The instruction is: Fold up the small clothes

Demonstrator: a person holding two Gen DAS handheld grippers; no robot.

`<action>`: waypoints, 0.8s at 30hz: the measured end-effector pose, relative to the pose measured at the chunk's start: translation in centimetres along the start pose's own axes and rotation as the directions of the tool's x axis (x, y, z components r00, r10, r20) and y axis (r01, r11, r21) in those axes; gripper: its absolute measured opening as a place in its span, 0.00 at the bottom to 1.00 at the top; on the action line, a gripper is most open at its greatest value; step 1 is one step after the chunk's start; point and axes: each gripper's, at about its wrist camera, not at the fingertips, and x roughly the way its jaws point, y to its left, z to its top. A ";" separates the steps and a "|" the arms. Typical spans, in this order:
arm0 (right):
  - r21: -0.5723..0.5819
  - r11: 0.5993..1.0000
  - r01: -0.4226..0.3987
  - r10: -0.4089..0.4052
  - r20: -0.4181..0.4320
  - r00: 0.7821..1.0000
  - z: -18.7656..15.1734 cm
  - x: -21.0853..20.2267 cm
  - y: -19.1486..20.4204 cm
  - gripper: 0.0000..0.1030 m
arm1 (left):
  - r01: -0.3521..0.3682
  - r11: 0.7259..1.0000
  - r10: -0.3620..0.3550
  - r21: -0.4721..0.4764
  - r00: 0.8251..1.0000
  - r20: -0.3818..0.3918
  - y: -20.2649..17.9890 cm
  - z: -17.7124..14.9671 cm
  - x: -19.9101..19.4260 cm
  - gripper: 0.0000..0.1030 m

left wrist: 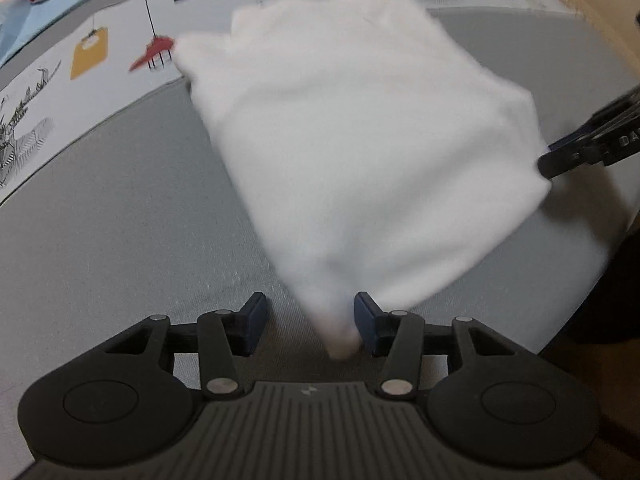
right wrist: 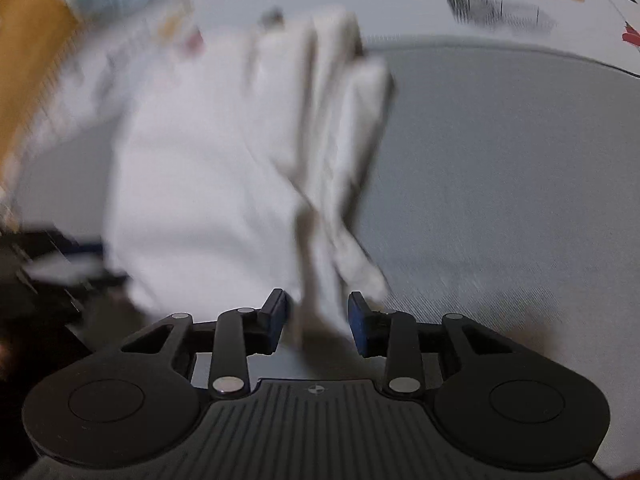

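garment: white cloth (left wrist: 360, 140) lay folded on the grey bed sheet (left wrist: 120, 220) | left hand-held gripper (left wrist: 310, 326): jaws apart, corner between, unpinched, likely releasing | right hand-held gripper (right wrist: 316, 322): jaws narrower, layered edge between, grip unclear through blur

Grey fabric surface (left wrist: 120, 208), pale printed cloth (left wrist: 80, 32) behind — light blue fabric (left wrist: 24, 20), tan edge (right wrist: 24, 40) beyond.
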 end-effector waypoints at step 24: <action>0.129 0.992 -0.014 -0.041 0.412 0.910 7.0 -2.1 0.6 0.50 | -0.003 0.985 0.031 -0.173 0.987 0.158 2.3 2.3 -3.2 0.56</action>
